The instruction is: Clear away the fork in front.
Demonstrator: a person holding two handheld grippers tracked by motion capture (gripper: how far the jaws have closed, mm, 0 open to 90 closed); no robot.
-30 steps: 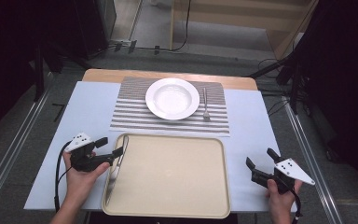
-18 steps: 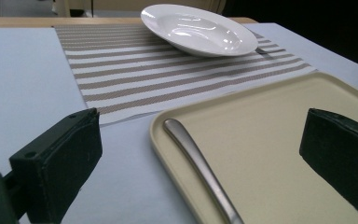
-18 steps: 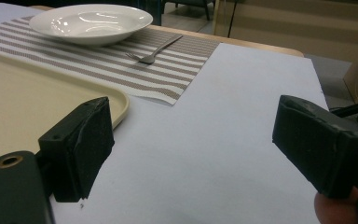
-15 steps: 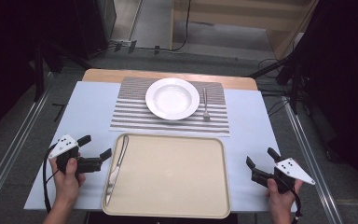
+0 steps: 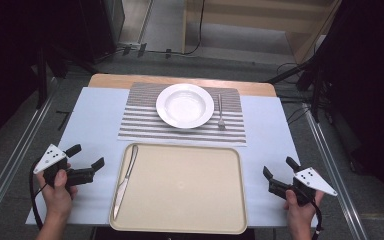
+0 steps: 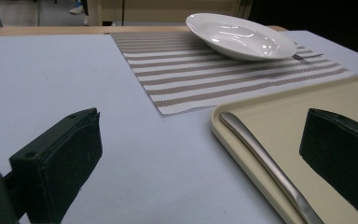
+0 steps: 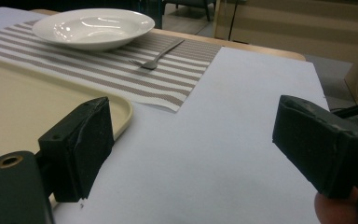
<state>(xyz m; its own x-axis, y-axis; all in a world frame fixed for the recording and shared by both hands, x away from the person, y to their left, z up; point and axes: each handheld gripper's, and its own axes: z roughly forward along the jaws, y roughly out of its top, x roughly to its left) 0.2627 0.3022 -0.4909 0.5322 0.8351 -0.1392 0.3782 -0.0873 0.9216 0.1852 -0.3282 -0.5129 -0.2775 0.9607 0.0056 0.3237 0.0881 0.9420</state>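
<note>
Slim silver metal table knife (image 5: 125,176) lies flat in the beige rectangular plastic tray (image 5: 180,220), along its left edge, handle toward the far side, blade toward the person. Nothing grips it. Left gripper (image 5: 86,160) sits on the pale blue table cover (image 5: 95,110) just left of the tray, apart from the knife; its jaws have just been opening and now stand wide with nothing between them. In the left gripper view the knife (image 6: 265,163) shows between the jaws, farther off. Right gripper (image 5: 277,172) is right of the tray, jaws spread, empty. Beyond the tray: grey-and-white striped placemat (image 5: 140,125) carrying a round white ceramic plate (image 5: 185,105) and a silver fork (image 5: 220,111) right of it.
</note>
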